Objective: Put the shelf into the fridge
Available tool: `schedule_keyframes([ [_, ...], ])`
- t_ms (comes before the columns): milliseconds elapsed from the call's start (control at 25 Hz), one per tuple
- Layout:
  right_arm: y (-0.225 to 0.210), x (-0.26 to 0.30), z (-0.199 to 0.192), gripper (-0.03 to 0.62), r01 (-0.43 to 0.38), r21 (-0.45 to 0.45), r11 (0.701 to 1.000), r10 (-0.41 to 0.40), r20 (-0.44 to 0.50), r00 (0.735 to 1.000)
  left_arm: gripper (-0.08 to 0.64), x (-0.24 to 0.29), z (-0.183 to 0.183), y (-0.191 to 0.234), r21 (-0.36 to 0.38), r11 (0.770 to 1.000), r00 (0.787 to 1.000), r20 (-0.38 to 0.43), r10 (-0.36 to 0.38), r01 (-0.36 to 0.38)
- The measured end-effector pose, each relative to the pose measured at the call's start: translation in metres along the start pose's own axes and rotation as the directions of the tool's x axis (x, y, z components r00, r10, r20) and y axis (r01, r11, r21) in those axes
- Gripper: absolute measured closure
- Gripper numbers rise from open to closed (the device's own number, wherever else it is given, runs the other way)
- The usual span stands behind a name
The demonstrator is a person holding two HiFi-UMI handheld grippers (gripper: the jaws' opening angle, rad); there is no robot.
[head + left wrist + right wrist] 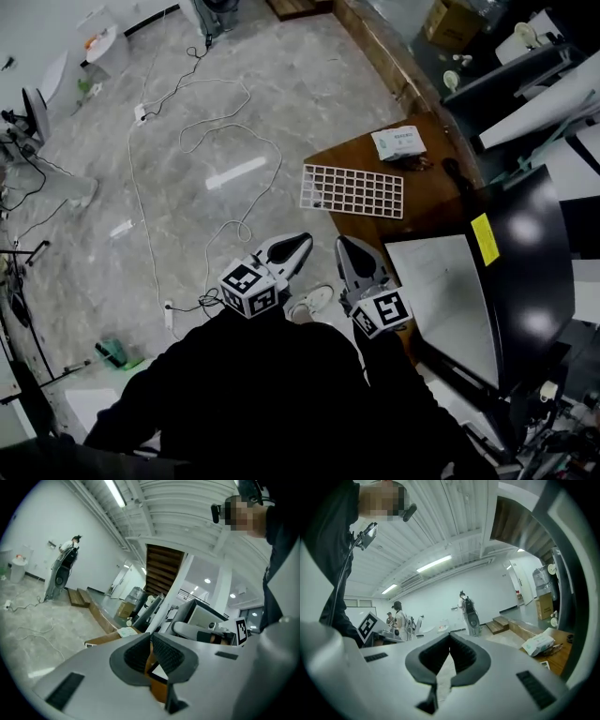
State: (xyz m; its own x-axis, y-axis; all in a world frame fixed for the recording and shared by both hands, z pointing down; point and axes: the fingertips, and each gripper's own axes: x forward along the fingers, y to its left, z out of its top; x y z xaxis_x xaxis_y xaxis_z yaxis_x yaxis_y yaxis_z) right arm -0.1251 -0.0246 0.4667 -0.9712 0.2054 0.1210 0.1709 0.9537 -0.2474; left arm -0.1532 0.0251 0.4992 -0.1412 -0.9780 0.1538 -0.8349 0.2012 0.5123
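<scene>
Before pickup. Clenched empty: left gripper, right gripper. Ahead of both: white wire-grid shelf. Likely next: open, reach forward, grip near edge.

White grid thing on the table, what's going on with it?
Nothing touches it yet. The white wire grid shelf lies flat on the brown wooden table, beside the glossy black fridge. A person in black holds the left gripper and the right gripper near their body, both with fingers shut and empty.
</scene>
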Motion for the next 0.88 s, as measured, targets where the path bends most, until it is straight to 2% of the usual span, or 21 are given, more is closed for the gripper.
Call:
schedule_keyframes([
  [80, -0.018, 0.007, -0.013, 0.586, -0.009, 0.017, 1.000, 0.009, -0.019, 1.000, 0.549, 0.016, -0.015, 0.013, -0.083, 0.996, 1.000, 0.009, 0.016, -0.015],
  [160, -0.039, 0.017, -0.024, 0.586, -0.009, 0.029, 1.000, 0.010, -0.026, 1.000, 0.498, 0.037, -0.036, 0.032, -0.181, 0.983, 1.000, 0.003, 0.019, -0.018],
  [320, -0.068, 0.033, -0.046, 0.587, 0.020, 0.063, 0.998, -0.017, -0.058, 0.998, 0.450, 0.067, -0.085, 0.070, -0.374, 0.927, 0.999, -0.038, 0.023, -0.036],
  [400, -0.080, 0.038, -0.058, 0.586, 0.047, 0.081, 0.996, -0.040, -0.081, 0.996, 0.422, 0.079, -0.108, 0.089, -0.476, 0.879, 0.999, -0.040, 0.008, -0.026],
  [480, -0.092, 0.047, -0.068, 0.586, 0.074, 0.097, 0.993, -0.064, -0.100, 0.993, 0.354, 0.094, -0.129, 0.112, -0.597, 0.802, 1.000, -0.023, -0.016, 0.000],
  [560, -0.103, 0.056, -0.076, 0.586, 0.092, 0.109, 0.990, -0.079, -0.112, 0.991, 0.335, 0.105, -0.149, 0.134, -0.691, 0.723, 1.000, 0.004, -0.022, 0.019],
  [600, -0.107, 0.060, -0.080, 0.586, 0.098, 0.113, 0.989, -0.084, -0.118, 0.989, 0.330, 0.109, -0.159, 0.144, -0.718, 0.695, 1.000, 0.011, -0.018, 0.020],
  [680, -0.114, 0.067, -0.090, 0.586, 0.109, 0.127, 0.986, -0.092, -0.133, 0.987, 0.326, 0.112, -0.176, 0.159, -0.750, 0.661, 1.000, 0.017, -0.003, 0.015],
  [840, -0.127, 0.079, -0.115, 0.586, 0.134, 0.158, 0.978, -0.107, -0.169, 0.980, 0.312, 0.113, -0.200, 0.193, -0.782, 0.623, 0.997, 0.046, 0.056, 0.002],
  [880, -0.129, 0.080, -0.122, 0.586, 0.140, 0.165, 0.976, -0.110, -0.179, 0.978, 0.303, 0.113, -0.204, 0.202, -0.794, 0.608, 0.995, 0.062, 0.075, 0.004],
])
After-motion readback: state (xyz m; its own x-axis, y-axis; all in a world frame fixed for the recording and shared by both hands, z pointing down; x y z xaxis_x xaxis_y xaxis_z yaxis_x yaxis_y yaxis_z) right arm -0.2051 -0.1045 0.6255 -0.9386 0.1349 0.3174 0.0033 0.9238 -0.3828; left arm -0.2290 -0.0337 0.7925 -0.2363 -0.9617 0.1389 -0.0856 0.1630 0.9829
